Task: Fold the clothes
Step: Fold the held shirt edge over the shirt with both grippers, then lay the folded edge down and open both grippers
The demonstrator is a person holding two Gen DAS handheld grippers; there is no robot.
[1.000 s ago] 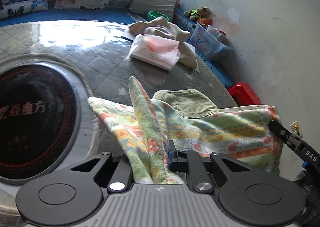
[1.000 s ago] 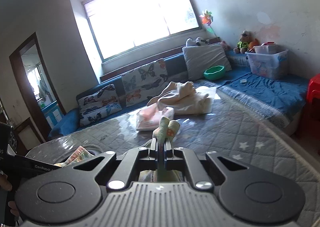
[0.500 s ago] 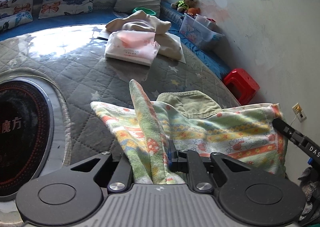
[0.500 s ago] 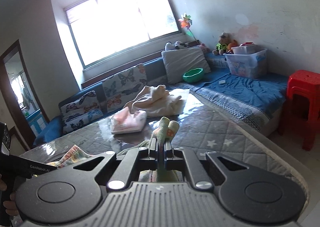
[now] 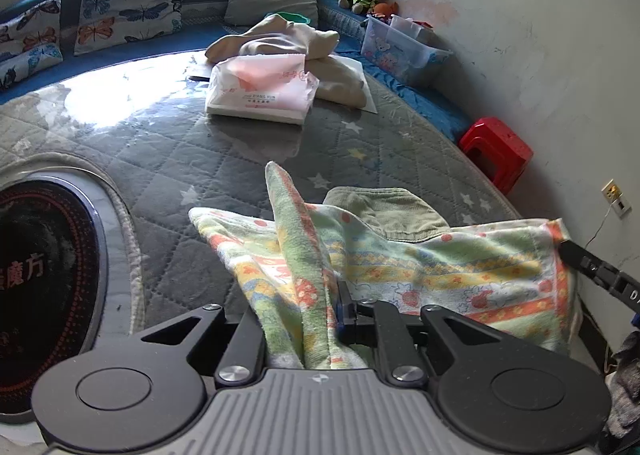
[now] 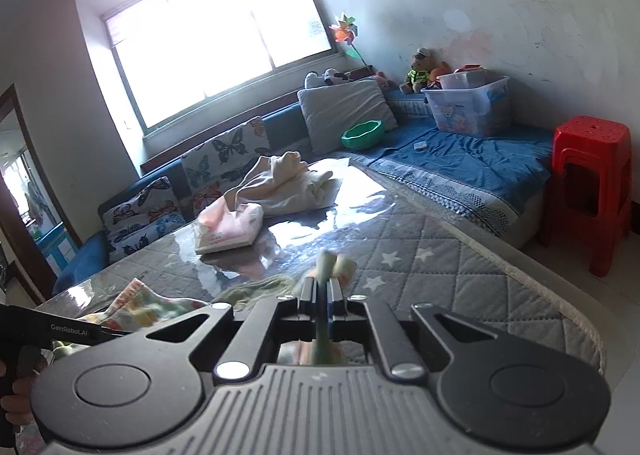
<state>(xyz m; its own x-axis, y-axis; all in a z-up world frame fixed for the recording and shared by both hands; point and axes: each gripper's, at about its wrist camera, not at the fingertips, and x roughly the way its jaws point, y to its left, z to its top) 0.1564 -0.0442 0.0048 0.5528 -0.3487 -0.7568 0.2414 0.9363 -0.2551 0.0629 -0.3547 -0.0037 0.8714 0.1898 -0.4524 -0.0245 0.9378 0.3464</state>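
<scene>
A pale green printed towel with orange and yellow bands hangs stretched between my two grippers over the near edge of the quilted table. My left gripper is shut on one bunched corner, which sticks up between the fingers. My right gripper is shut on the other corner; its tip also shows at the towel's right edge in the left wrist view. An olive green garment lies on the table under the towel. In the right wrist view the towel trails off to the left.
A pink and white tissue pack and a cream cloth heap lie further back on the table. A dark round inset is at the left. A red stool, a plastic bin and a blue bench stand along the wall.
Both grippers have moved back and lowered with the towel held taut between them; the views have swung so the table's far objects and the red stool shifted in frame.
</scene>
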